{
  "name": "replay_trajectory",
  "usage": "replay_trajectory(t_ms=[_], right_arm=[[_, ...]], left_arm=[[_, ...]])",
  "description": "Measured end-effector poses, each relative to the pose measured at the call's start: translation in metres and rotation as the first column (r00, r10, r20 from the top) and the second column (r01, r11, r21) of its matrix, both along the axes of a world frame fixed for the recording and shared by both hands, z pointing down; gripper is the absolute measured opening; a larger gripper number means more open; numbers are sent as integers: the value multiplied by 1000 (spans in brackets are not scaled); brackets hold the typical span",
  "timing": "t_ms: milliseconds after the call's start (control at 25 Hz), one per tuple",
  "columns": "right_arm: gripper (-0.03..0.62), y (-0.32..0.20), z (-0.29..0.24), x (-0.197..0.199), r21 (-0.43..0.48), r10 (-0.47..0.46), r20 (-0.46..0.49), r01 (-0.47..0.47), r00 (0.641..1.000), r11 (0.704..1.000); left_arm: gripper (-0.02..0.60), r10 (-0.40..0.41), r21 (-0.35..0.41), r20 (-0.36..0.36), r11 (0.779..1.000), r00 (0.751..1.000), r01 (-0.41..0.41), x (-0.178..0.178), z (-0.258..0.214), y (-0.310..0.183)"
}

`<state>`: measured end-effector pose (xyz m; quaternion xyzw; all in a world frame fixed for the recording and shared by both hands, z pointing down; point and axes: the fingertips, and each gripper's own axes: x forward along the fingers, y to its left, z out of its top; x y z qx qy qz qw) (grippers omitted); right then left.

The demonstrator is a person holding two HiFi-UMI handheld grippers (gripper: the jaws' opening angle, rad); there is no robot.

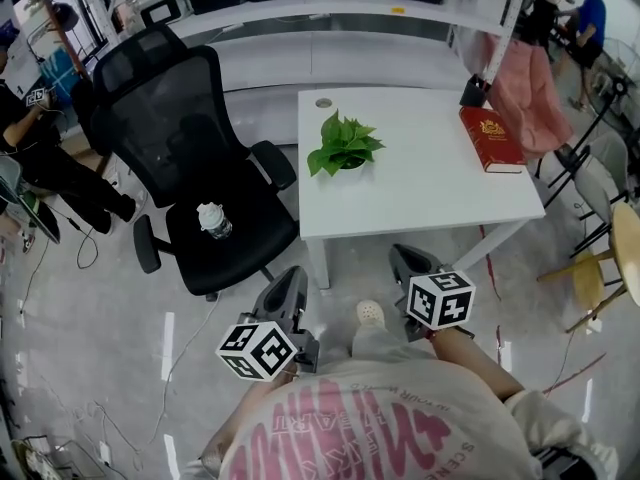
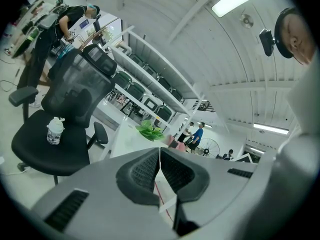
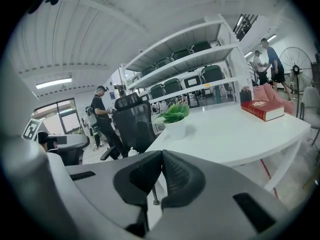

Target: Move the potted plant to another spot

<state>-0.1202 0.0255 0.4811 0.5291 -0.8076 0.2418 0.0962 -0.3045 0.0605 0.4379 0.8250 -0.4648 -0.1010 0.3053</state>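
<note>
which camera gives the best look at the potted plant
The right gripper view: the potted plant shows side-on, white pot and leaves both clear, standing on the white table. The head view looks down on the leaves, which hide most of the pot. The left gripper view catches only small, distant leaves.

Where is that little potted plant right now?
In the head view the potted plant sits on the white table near its left edge, next to the black office chair.

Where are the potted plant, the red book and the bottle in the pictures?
potted plant (image 1: 343, 144): head view, on its green leaves.
red book (image 1: 491, 138): head view, on the middle of its cover.
bottle (image 1: 214, 221): head view, on its body.
</note>
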Motion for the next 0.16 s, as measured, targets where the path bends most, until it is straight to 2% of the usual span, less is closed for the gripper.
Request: replay_trajectory(t_ms=[160], right_arm=[[12, 2, 2, 3, -6, -11, -7, 11, 1000, 1000]], left_arm=[[25, 1, -3, 1, 1000, 1000, -1, 4, 1, 1]])
